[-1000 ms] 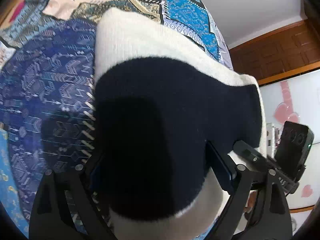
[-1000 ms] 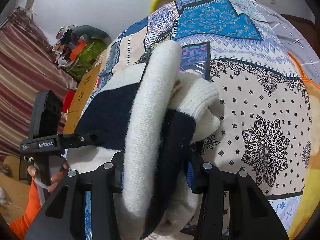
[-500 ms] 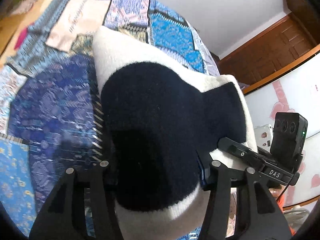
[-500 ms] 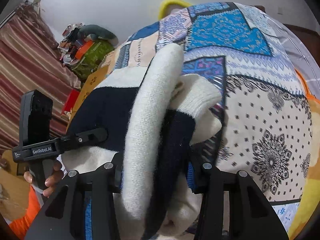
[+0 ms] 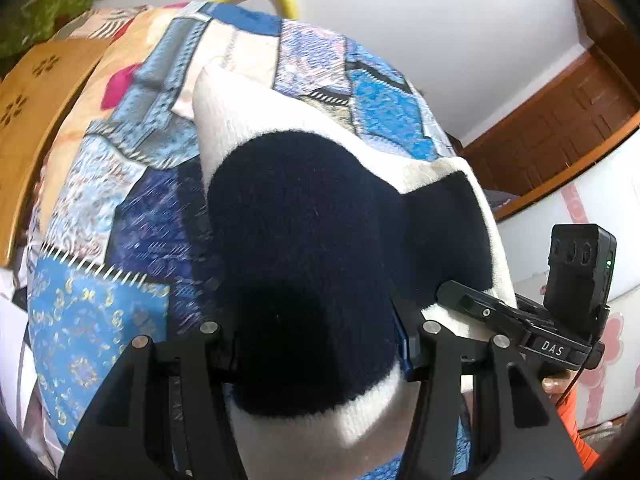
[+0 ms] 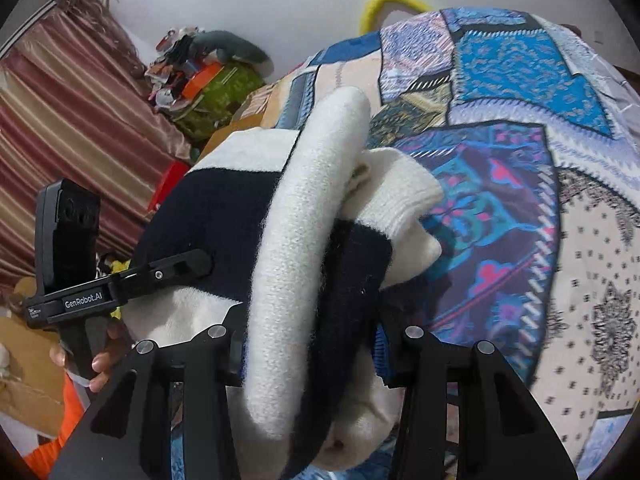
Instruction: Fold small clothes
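Left tool (image 5: 316, 344) is pinching a thick bundle of the knit sweater (image 5: 304, 240), its two arms pressed into the navy panel from either side with cream ribbing bulging out below them. Seen from the right wrist, that same tool reaches into the garment from the left edge, gripped by the person's hand (image 6: 100, 364) in an orange sleeve.

Moving rightward, the sweater spans both tools and sags onto the patchwork quilt (image 5: 100, 320) of the bed beneath. Its far cream edge lies over the quilt's blue patches; a thick cream roll (image 6: 304, 240) and a ribbed cuff (image 6: 404, 200) are bunched up near the middle.

Right tool (image 6: 312, 352) is likewise clamped on a wad of layered cream and navy knit, fingers pressed against it on both sides.

To do this step well, my judgement is that both hands should carry the fabric at a matching height so the held edge stays straight, and lay it down onto the far edge squarely. Because each grip holds several layers, letting go too early risks the roll springing open; the loose cuff looks likely to slip out and should be tucked under.
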The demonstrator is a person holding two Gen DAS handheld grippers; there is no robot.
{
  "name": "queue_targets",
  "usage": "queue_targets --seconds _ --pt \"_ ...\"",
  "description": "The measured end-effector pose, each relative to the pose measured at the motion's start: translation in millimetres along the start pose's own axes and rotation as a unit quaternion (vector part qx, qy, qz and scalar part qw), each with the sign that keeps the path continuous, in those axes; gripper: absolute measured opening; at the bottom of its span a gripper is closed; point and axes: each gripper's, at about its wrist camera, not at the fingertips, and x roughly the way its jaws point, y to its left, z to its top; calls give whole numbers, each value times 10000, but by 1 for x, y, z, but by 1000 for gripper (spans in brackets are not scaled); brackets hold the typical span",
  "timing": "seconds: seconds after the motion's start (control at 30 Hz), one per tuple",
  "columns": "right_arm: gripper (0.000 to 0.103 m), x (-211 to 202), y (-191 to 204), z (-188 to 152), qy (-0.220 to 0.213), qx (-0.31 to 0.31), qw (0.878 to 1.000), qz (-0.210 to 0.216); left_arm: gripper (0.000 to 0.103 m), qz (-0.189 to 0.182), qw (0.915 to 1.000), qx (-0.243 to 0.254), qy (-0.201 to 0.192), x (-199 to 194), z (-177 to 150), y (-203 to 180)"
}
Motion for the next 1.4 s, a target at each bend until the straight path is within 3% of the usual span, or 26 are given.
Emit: queue_targets --seconds 0.2,0.43,0.7,0.9,1.1,1.4 --pt "41 24 2 -2 232 14 9997 -72 55 44 9993 -286 217 13 -9 25" --pt "43 21 -3 -7 234 11 9996 -154 59 -10 9986 -429 318 23 -16 38" --pt "43 5 6 -17 60 -250 9986 -457 65 455 9983 -352 130 5 -24 40" --pt "43 -27 18 -18 -365 -457 9954 -753 64 1084 9935 -22 -332 -29 -27 28" --pt "43 -72 42 -16 -1024 -699 9885 -862 64 1350 9852 333 -1000 -78 -36 3" --pt "43 -129 105 -35 -2054 -1453 9641 -852 64 1594 9562 957 -2259 -158 -67 -60"
